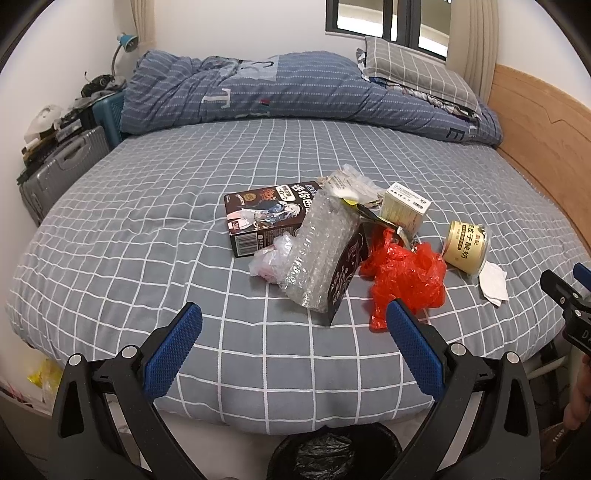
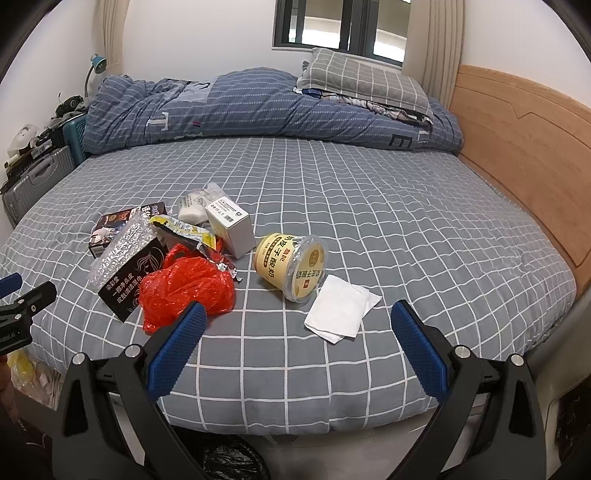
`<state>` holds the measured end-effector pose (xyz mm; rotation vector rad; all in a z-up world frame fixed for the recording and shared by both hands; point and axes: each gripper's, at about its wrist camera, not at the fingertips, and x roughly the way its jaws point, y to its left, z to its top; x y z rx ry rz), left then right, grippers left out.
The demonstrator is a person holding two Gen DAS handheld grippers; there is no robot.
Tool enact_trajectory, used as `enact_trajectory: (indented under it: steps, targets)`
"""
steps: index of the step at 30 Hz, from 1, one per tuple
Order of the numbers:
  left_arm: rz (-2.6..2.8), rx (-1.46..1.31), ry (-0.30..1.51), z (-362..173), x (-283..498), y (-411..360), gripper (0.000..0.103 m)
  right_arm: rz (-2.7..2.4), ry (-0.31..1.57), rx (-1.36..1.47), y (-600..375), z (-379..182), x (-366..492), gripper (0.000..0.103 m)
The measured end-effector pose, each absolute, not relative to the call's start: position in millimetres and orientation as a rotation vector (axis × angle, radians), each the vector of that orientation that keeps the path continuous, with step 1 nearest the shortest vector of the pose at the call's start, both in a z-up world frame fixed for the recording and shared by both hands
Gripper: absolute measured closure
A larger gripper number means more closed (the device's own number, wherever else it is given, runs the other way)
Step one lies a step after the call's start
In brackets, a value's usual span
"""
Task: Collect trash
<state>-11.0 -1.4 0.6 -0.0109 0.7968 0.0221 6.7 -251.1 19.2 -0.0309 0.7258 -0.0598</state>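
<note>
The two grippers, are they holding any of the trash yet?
No. The left gripper and the right gripper are both open and empty, above the near edge of the bed. All the trash lies loose on it.

Even, soft indoor light, fairly bright; the window [image 1: 388,22] at upper centre glows pale. Shadows are faint. Fisheye bending curves the edges, corners vignetted black. Focus sharp.

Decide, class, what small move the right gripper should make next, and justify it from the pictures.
Probably ease the right gripper forward and down onto the white tissue. Both grippers are open and empty, the tissue lies flat just ahead between the right fingers, apart from the pile, and the black-lined bin waits below the bed's edge.
</note>
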Motion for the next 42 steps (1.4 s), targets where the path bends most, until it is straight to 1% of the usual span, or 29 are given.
enact_trajectory:
  steps: [30, 42]
  targets:
    - [0.024, -0.016, 0.806, -2, -10, -2, 0.006, -0.058, 0.731, -0.026, -251, 18, 9, 0.007]
    - [0.032, -0.016, 0.847, -13, 24, 3, 0.006, -0.068, 0.747, -0.045, -244, 13, 45, 0.007]
